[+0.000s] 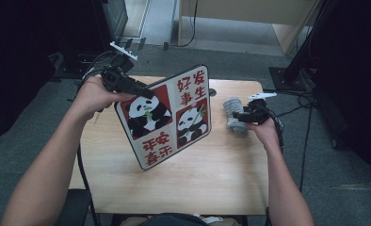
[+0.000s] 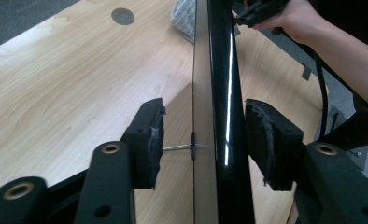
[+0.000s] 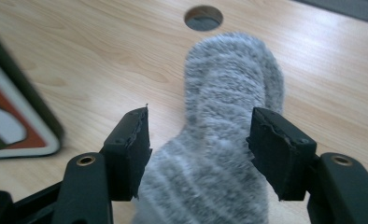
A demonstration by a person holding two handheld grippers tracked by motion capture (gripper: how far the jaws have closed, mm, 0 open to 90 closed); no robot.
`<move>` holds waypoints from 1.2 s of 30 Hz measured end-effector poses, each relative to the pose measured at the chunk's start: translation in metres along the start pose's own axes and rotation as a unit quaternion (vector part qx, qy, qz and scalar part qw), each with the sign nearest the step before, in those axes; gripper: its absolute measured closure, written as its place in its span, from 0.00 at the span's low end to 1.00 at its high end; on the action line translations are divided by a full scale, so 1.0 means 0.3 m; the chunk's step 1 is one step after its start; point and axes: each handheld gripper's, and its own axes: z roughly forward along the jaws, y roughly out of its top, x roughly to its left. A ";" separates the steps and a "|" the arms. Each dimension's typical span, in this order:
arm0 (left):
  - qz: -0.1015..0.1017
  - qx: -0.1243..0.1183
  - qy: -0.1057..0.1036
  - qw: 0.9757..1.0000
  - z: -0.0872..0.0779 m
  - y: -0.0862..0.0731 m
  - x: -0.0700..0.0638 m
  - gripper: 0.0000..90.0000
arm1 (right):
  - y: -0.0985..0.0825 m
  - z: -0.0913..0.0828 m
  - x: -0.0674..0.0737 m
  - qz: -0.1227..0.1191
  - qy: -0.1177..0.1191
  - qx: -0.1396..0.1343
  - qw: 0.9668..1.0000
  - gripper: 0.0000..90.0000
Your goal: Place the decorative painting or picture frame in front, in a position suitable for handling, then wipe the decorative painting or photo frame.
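On the counter [image 1: 221,179] a panda board [image 1: 167,117] stands tilted on its edge at the middle — its upper left corner between the left tool [image 1: 127,84] jaws — with a sock [image 1: 233,113] lying right of it, between the right tool [image 1: 245,115] jaws.

A pale wood-grain tabletop [image 1: 221,174] with a round cable hole [image 1: 212,92] near its far edge stands on grey carpet floor [image 1: 334,169]. At twelve o'clock sits light wooden furniture [image 1: 249,14]; at two o'clock a black stand's base [image 1: 287,75] rests; dark shapes fill ten o'clock. Light is dim and even.
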 end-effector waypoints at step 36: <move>-0.022 -0.058 -0.010 0.998 -0.031 -0.188 0.002 0.40 | 0.022 0.139 -0.034 0.049 0.010 0.054 0.997 0.77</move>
